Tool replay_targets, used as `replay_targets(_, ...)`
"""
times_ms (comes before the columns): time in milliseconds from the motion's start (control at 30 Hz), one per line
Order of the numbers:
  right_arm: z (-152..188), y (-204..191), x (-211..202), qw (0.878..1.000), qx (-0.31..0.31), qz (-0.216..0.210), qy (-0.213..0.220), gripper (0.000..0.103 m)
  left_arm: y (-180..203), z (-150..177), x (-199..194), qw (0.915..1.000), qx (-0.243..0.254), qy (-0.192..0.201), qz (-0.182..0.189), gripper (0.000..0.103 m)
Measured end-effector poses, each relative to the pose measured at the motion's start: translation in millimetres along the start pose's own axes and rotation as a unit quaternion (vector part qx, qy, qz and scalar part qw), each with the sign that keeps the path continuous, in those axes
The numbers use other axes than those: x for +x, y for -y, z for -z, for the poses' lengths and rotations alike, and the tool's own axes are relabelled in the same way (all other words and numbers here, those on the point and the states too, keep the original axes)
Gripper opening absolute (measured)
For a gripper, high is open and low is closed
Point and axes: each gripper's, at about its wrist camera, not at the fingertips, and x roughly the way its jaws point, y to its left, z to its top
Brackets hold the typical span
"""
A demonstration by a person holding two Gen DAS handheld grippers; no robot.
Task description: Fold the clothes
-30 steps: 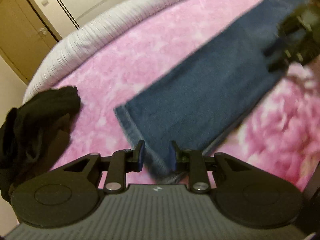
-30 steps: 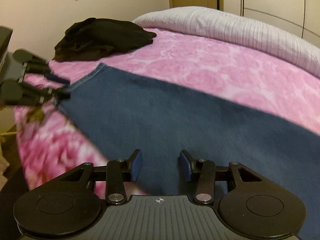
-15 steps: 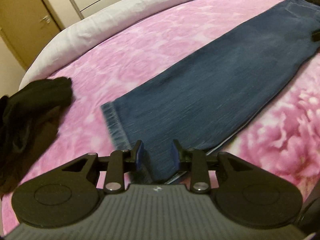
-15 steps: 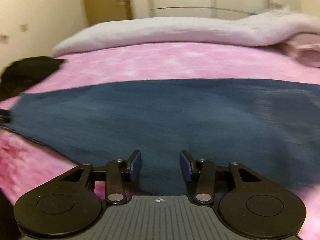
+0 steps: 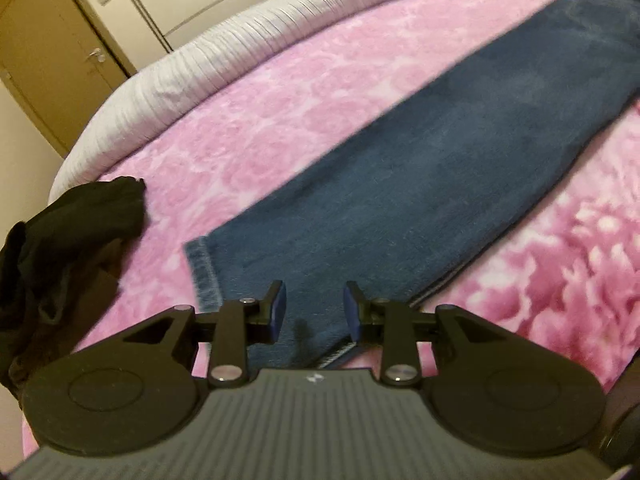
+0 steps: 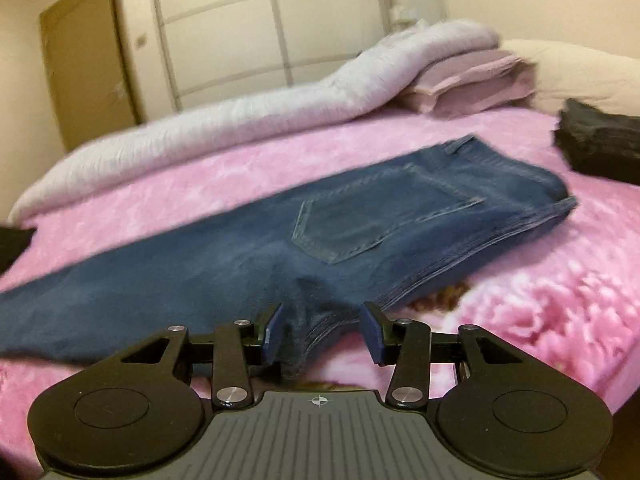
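Note:
A pair of blue jeans (image 5: 420, 168) lies folded lengthwise, leg on leg, across the pink floral bedspread (image 5: 256, 120). My left gripper (image 5: 314, 312) is open just over the hem end of the legs, with denim between its fingers but not pinched. In the right wrist view the jeans (image 6: 360, 216) show a back pocket and the waistband end at the right. My right gripper (image 6: 324, 332) is open at the crotch seam on the near edge, a bump of denim rising between its spread fingers.
A crumpled black garment (image 5: 60, 248) lies at the left edge of the bed. A rolled white duvet (image 6: 224, 128) and pink pillows (image 6: 472, 76) run along the far side. A stack of dark folded clothes (image 6: 600, 140) sits at the right. Wardrobe doors (image 6: 264, 28) stand behind.
The right gripper has swung from the leg area along the jeans to the seat and waistband end. The left gripper stayed over the hem, shifting slightly. Both stayed open.

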Motion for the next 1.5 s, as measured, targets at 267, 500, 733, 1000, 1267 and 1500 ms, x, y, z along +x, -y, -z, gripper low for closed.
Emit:
replay_targets(267,-15.7,77.2,-1.9,0.982,0.165,0.061,0.063,0.054,-14.7,0.5,14.8,0.9995,-0.022,-0.019,0.006,0.03)
replay_targets(500,-37.6,176.6,31.7,0.945,0.299,0.112,0.07,0.062,-0.1,-9.5,20.5,0.9986,0.04,-0.032,-0.015,0.03)
replay_targets(733,-64.0,236.5,71.5,0.939,0.33,0.093,0.037,0.031,-3.1,-13.2,26.7,0.9984,0.028,-0.048,-0.011,0.03)
replay_targets(1000,-72.8,213.7,63.5,0.95,0.273,0.147,0.022,0.042,-13.0,-10.9,25.1,0.9992,-0.007,-0.04,0.004,0.03)
replay_targets(1267,-47.6,47.1,15.0,0.997,0.077,0.017,0.013,0.058,-26.7,4.6,-10.3,0.9979,-0.062,-0.011,-0.014,0.03)
replay_targets(1500,-11.2,-130.7,-3.0,0.975,-0.142,-0.17,-0.019,0.063,-53.3,50.9,-57.9,0.9924,-0.105,0.001,-0.064,0.03)
